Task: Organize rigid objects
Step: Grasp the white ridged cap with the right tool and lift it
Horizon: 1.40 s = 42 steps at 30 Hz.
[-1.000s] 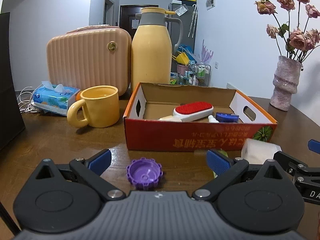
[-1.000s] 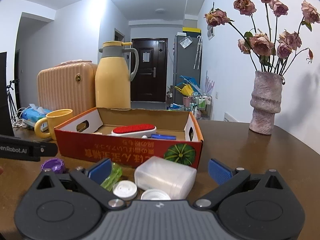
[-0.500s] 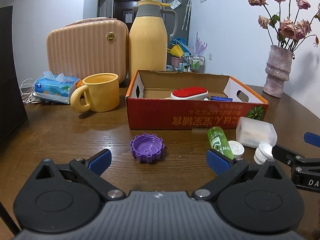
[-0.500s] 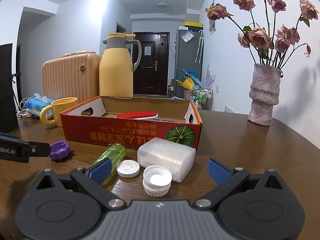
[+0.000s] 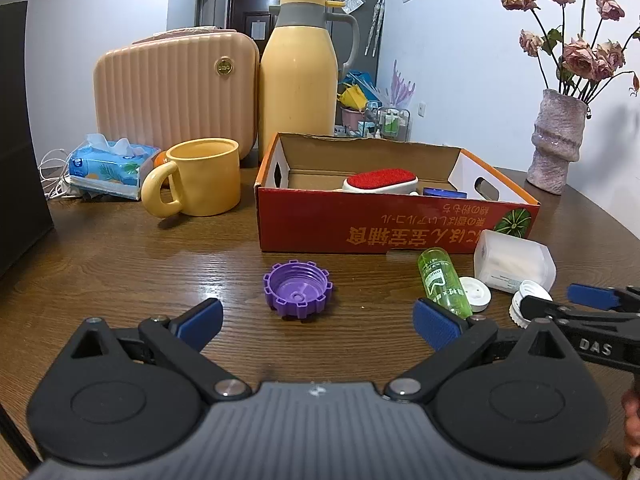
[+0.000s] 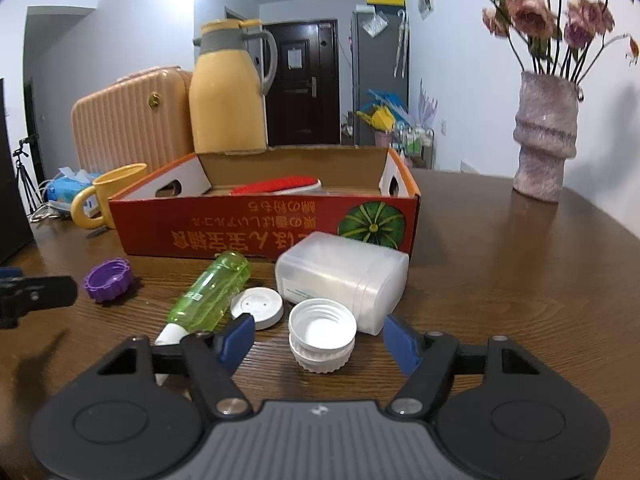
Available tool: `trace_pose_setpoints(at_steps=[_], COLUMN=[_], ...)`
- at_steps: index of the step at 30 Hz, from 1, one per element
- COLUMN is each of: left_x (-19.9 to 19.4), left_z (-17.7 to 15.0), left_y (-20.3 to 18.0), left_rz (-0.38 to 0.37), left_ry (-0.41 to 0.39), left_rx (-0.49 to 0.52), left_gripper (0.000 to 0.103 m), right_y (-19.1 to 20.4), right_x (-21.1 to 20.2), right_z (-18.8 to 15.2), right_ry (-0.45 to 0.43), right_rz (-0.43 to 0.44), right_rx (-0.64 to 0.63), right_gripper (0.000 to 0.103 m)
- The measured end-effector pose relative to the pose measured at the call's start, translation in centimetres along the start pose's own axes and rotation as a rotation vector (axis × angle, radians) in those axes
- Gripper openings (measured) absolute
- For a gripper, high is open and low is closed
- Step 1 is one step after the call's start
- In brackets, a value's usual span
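Right wrist view: right gripper (image 6: 320, 340) jaws closing, not yet touching the white cap (image 6: 322, 334) between them on the desk (image 6: 500, 280). Risk: left jaw nudges the green bottle (image 6: 210, 294) just beside it. Left gripper (image 5: 318, 320) jaws spread, purple cap (image 5: 297, 289) ahead. Box (image 6: 264, 226) beyond.

Cluttered wooden table (image 5: 160, 264)

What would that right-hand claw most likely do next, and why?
Probably finish closing on the white screw cap. The right gripper has just been closing, the cap sits between its pads with gaps on both sides, and the cardboard box waits behind.
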<state>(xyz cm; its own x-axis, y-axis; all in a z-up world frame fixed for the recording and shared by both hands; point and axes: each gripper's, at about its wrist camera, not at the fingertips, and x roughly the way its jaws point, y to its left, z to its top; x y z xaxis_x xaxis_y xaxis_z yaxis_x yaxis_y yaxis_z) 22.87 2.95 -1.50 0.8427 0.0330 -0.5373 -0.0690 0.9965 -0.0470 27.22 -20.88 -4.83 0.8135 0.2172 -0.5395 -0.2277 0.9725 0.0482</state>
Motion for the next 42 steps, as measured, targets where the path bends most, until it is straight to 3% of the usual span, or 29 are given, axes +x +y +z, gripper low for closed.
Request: trace_pose_setpoints(at_steps=[6, 8, 9, 10, 42], left_x=[0.0, 0.1, 0.1, 0.1, 2.0], left_z=[0.1, 0.1, 0.1, 0.1, -0.2], left_y=[0.1, 0.2, 0.2, 0.2, 0.3], left_rz=[-0.001, -0.003, -0.002, -0.002, 0.043], left_ry=[0.003, 0.006, 0.006, 0.006, 0.057], left_rx=[-0.005, -0.008, -0.01, -0.011, -0.001], left_gripper=[0.103, 0.103, 0.103, 0.103, 0.103], right_y=[-0.6, -0.7, -0.7, -0.8, -3.3], right_x=[1.6, 1.9, 2.0, 2.1, -2.3], right_z=[0.4, 0.5, 0.5, 0.5, 0.3], right_ry=[0.043, 0.051, 0.055, 0.059, -0.131], right_rz=[0.015, 0.017, 0.024, 0.03, 0.081], right_rx=[0.055, 0.065, 0.069, 0.075, 0.185], right_gripper=[0.059, 0.053, 0.043, 0.039, 0.039])
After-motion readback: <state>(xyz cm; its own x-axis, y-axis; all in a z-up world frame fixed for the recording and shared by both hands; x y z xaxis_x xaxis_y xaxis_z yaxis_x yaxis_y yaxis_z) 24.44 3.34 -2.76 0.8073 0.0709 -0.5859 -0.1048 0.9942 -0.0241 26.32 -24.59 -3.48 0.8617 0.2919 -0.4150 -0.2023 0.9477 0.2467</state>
